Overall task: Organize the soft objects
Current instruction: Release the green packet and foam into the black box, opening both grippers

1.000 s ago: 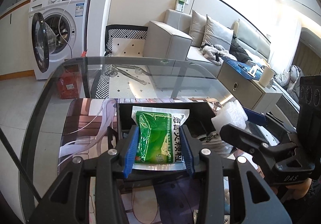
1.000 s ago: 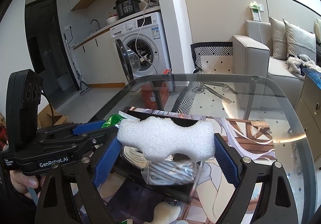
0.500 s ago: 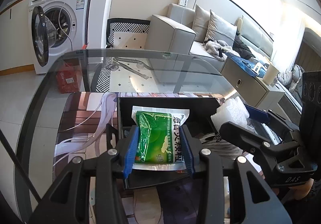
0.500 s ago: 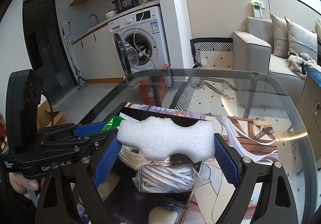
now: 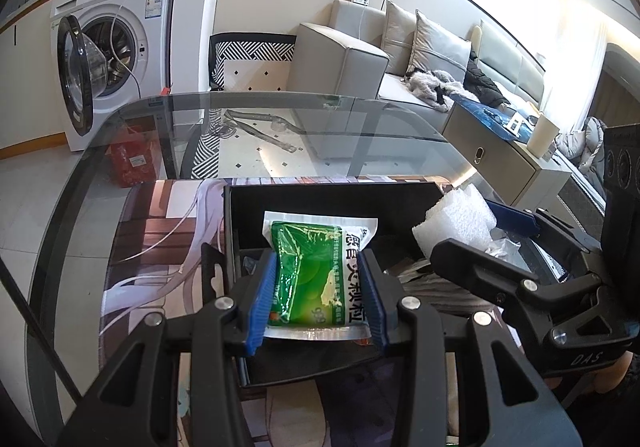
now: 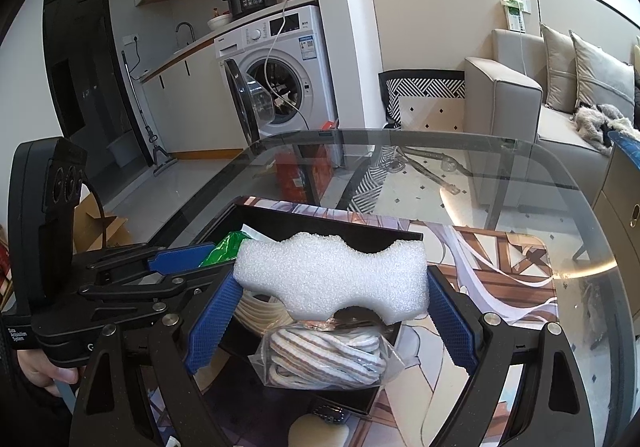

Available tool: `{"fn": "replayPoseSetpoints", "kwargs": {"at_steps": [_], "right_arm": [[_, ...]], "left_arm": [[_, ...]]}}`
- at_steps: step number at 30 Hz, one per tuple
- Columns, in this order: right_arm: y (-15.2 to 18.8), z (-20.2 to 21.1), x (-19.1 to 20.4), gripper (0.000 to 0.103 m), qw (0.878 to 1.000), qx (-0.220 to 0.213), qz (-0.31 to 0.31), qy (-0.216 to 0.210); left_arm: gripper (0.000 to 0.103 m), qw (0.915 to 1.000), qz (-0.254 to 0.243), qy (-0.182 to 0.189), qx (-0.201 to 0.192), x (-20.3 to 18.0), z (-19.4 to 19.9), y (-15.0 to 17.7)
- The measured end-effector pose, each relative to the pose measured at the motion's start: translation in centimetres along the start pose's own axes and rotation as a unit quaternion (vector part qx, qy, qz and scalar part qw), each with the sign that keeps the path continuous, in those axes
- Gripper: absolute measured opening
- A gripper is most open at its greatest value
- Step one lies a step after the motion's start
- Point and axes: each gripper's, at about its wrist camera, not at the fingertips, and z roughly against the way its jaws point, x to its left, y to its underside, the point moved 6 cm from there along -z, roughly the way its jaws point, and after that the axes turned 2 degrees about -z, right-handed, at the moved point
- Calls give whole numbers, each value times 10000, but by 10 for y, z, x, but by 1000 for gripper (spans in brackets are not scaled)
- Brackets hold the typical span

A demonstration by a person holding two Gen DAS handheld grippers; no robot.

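Observation:
A green and white soft packet (image 5: pixel 316 279) is pinched between the blue pads of my left gripper (image 5: pixel 316 287), held over the black box (image 5: pixel 236 215) on the printed mat. My right gripper (image 6: pixel 330 299) is shut on a white foam block (image 6: pixel 332 279) with wavy edges, above the same black box (image 6: pixel 404 235). In the box below the foam lie a bagged striped cloth roll (image 6: pixel 324 359) and a coil of cream cord (image 6: pixel 256 311). In the left wrist view the foam block (image 5: pixel 460 223) and right gripper (image 5: pixel 480 243) show at the right. The packet (image 6: pixel 224 247) and left gripper (image 6: pixel 176 259) show at the left of the right wrist view.
The box stands on a printed mat (image 5: pixel 160 231) on a glass table (image 5: pixel 360 135). A pale soft object (image 6: pixel 316 431) lies on the mat in front of the box. Beyond the table are a washing machine (image 5: pixel 108 59) with its door open and a grey sofa (image 5: pixel 360 55).
Both views have shifted slightly, so the box shows a little more from above. The packet and the foam block stay gripped as before.

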Motion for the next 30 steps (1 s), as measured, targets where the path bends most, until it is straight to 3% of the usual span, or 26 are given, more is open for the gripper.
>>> {"fn": "replayPoseSetpoints", "kwargs": {"at_steps": [16,19,20,25,27,30], "right_arm": [[6,23,0,101,9998,-115,28,152],[11,32,-2,101,9997,-150,1,192],[13,34,-2,101,9997,-156,-8,203],[23,49,-6,102,9995,-164,-76,278],[29,54,-6,102,9995,-131,-80,290],[38,60,-3,102,9994,-99,-54,316]], "left_arm": [[43,9999,-116,-11,37,-3,4,5],[57,9999,-159,29,6,-7,8,6],[67,9998,-175,-35,-6,-8,10,6],[86,9997,-241,23,-76,-14,22,7],[103,9995,-250,-88,-174,-13,29,9],[103,9993,-166,-105,-330,-10,40,12]]}}
